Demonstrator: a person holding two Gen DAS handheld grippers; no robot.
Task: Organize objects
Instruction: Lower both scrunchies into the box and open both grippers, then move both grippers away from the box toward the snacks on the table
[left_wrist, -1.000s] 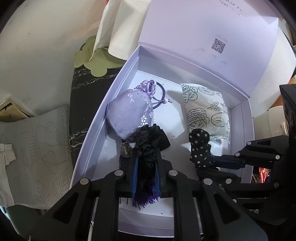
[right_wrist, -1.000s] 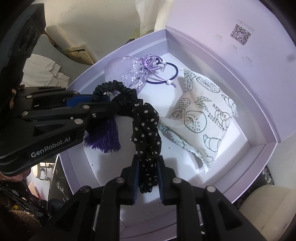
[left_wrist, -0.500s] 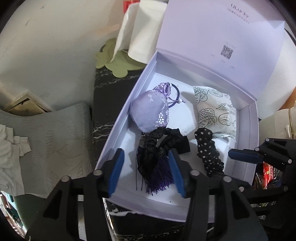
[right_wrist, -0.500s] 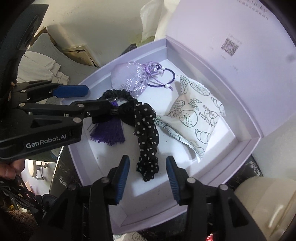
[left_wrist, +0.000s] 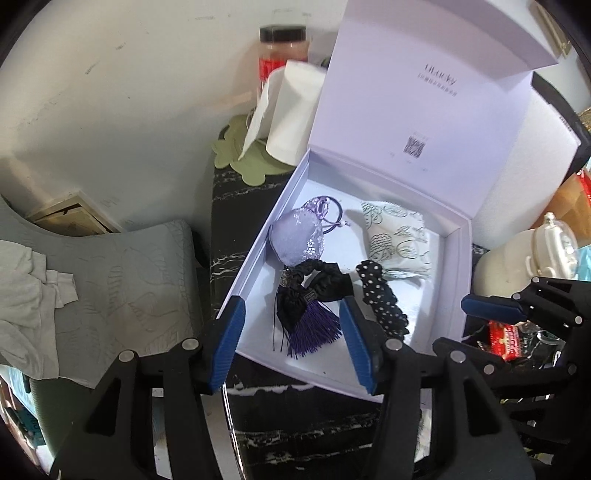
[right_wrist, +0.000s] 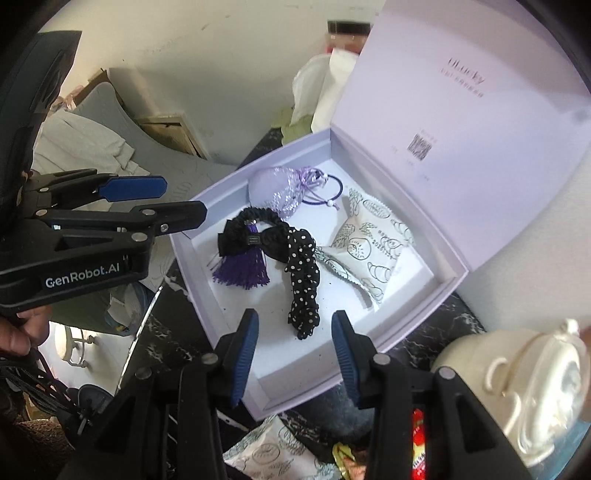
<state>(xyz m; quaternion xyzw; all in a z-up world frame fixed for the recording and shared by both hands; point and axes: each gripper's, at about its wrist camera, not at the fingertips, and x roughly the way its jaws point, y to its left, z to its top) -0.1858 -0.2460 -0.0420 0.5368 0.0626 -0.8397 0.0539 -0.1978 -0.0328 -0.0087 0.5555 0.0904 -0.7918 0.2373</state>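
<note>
We are hovering both grippers, left gripper (left_wrist: 291, 341) and right gripper (right_wrist: 291, 354), part-open and empty, above the lavender box (right_wrist: 192, 254); inside it, the limp polka-dot scrunchie (right_wrist: 303, 280) is lying, best pinched mid-band.

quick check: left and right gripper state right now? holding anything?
Left gripper: open, empty; the black bow scrunchie with purple tassel lies in the lilac box.
Right gripper: open, empty; the polka-dot scrunchie lies in the box.
</note>
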